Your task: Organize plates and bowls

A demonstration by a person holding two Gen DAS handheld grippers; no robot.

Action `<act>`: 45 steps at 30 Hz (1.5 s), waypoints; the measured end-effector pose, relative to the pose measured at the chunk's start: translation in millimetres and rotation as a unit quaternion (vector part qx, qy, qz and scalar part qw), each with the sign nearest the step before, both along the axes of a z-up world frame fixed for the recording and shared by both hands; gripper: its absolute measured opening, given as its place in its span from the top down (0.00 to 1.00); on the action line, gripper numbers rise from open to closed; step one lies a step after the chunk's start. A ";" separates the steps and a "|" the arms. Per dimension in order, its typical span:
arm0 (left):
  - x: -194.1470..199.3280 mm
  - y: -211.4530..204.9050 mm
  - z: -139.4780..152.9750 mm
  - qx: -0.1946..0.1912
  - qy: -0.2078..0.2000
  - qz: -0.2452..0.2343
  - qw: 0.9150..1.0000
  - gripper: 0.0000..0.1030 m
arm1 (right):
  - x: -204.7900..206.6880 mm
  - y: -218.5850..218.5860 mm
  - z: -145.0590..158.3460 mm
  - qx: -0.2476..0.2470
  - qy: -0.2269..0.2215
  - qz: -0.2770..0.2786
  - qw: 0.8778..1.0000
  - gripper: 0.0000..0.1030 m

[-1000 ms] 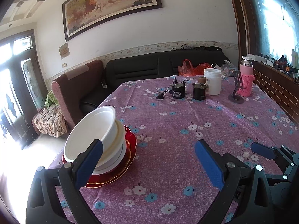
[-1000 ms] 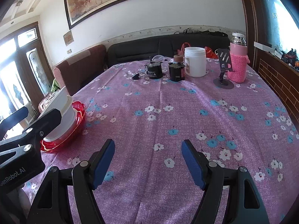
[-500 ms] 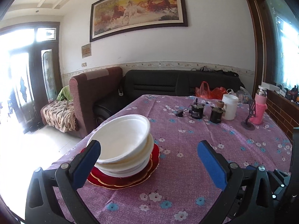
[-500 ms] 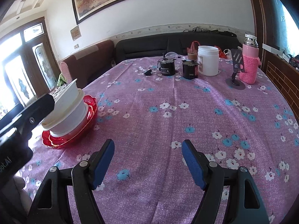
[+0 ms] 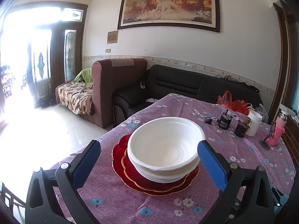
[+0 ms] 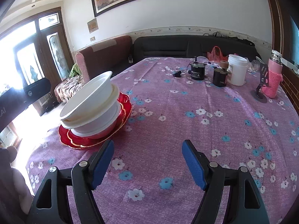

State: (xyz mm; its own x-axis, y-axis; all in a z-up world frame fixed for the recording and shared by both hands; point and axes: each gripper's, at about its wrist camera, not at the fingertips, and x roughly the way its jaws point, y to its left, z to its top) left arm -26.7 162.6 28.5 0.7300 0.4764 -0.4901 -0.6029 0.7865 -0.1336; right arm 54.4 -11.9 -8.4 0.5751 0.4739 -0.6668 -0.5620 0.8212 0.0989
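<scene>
Living room w/ a purple floral tablecloth (image 6: 186,112), sofa behind. White bowls (image 5: 164,149) sit stacked on red plates (image 5: 130,173) near the table's left edge, top bowl tilted. Left gripper (image 5: 147,163) has jaws wide apart either side of the stack, prob not touching it. Right gripper (image 6: 147,164) is open too, over bare cloth, holding nothing.
</scene>
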 end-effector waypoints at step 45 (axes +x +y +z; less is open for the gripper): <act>3.3 29.5 -31.1 -0.077 0.069 -0.041 0.994 0.00 | -27.4 84.0 -4.3 -0.047 -0.001 0.053 0.997 0.19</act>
State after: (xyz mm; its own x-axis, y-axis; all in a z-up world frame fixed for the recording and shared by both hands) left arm -23.5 192.1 -2.6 0.6837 0.3299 -0.6509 -0.5590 0.8102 -0.1765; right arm 27.0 72.0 -12.7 0.5270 0.4676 -0.7097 -0.6463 0.7627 0.0227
